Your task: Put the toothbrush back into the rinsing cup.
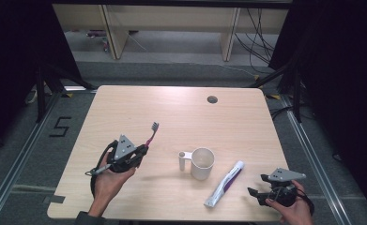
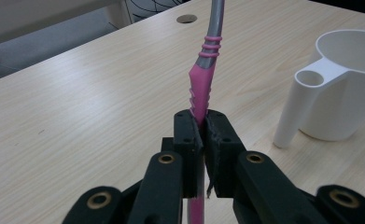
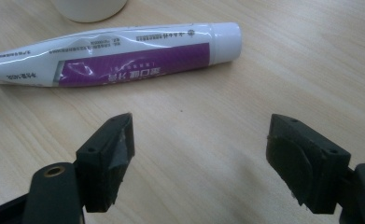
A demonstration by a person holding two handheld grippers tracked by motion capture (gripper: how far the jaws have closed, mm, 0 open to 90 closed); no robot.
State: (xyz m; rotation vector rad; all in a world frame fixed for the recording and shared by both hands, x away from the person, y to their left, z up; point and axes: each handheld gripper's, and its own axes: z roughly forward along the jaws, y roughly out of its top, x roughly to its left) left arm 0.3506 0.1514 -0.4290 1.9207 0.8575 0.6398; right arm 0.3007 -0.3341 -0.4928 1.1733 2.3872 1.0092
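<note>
Pink-and-grey toothbrush (image 2: pixel 203 77), bristles dark

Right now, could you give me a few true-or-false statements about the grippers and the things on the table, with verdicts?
1. The left gripper is shut on the toothbrush. True.
2. The right gripper holds the toothpaste tube. False: its jaws stand open, with the tube lying on the table beyond them.
3. The toothbrush stands inside the white cup. False: it is clamped in the left gripper, apart from the cup.
4. The toothpaste tube lies flat on the table. True.
</note>
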